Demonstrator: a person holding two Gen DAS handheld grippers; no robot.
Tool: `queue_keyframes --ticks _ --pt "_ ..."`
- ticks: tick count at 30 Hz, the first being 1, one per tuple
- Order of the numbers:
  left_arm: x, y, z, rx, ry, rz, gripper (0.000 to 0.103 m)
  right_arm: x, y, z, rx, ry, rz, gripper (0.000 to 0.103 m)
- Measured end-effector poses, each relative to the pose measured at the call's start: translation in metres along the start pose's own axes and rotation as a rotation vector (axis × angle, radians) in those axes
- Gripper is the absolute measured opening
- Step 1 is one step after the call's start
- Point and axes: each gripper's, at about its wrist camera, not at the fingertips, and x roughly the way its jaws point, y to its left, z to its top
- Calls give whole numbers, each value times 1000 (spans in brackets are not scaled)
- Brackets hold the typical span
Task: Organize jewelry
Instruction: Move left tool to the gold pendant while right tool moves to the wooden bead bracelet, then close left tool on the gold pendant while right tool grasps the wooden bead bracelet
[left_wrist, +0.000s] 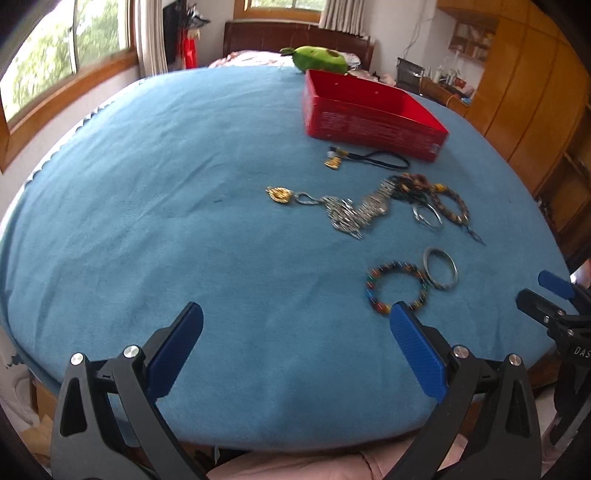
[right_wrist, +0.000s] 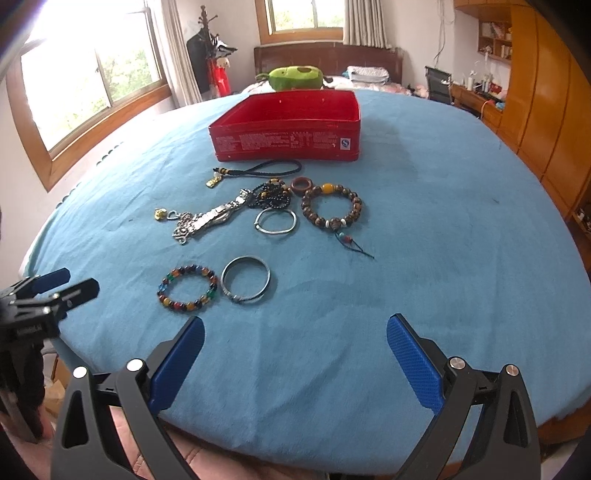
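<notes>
Jewelry lies on a blue cloth in front of an open red box (right_wrist: 288, 125), which also shows in the left wrist view (left_wrist: 369, 114). Nearest are a multicolour bead bracelet (right_wrist: 186, 282) (left_wrist: 397, 286) and a silver bangle (right_wrist: 245, 278) (left_wrist: 441, 269). Farther lie a brown bead bracelet (right_wrist: 330, 206), a thin silver ring bangle (right_wrist: 275, 221), a silver chain piece (right_wrist: 207, 221) (left_wrist: 351, 212), a black cord pendant (right_wrist: 255, 170) (left_wrist: 369, 158) and a wooden ring (right_wrist: 301, 184). My left gripper (left_wrist: 295, 317) is open and empty. My right gripper (right_wrist: 295, 328) is open and empty.
The round table's blue cloth (right_wrist: 424, 240) spreads wide to the right. A green plush toy (right_wrist: 293, 77) sits behind the box. Wooden cabinets (right_wrist: 543, 99) stand at right, windows (right_wrist: 92, 81) at left.
</notes>
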Motion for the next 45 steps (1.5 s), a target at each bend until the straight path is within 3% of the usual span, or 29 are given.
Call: queue_keyframes --ticks 4,6,7,8,9,12,15,22,31,38,41,45 --pt "24 11 30 -9 35 14 100 18 -24 25 74 25 56 99" --pt "39 15 47 2 54 33 98 30 -35 38 110 48 77 91" --pt "46 16 54 3 65 37 90 35 -38 44 115 55 77 88" --pt "57 18 65 3 90 45 73 42 -43 52 117 62 68 82" --pt "62 19 69 2 110 44 66 47 -45 57 117 67 65 76" --pt "91 24 90 -24 201 -25 62 69 -57 74 144 112 98 66" --pt "108 24 101 -44 241 -62 59 86 -66 85 179 144 110 56" --pt "134 10 121 -55 296 -114 38 106 -62 99 163 170 120 55" --pt "143 9 128 -79 317 -124 30 115 -64 104 158 176 109 56" --pt "150 0 132 -49 314 -83 34 121 -67 105 163 182 109 56" --pt "153 -5 133 -34 298 -48 22 119 -68 104 158 184 105 56" --pt "154 -4 135 -33 285 -52 22 118 -66 105 159 179 99 56"
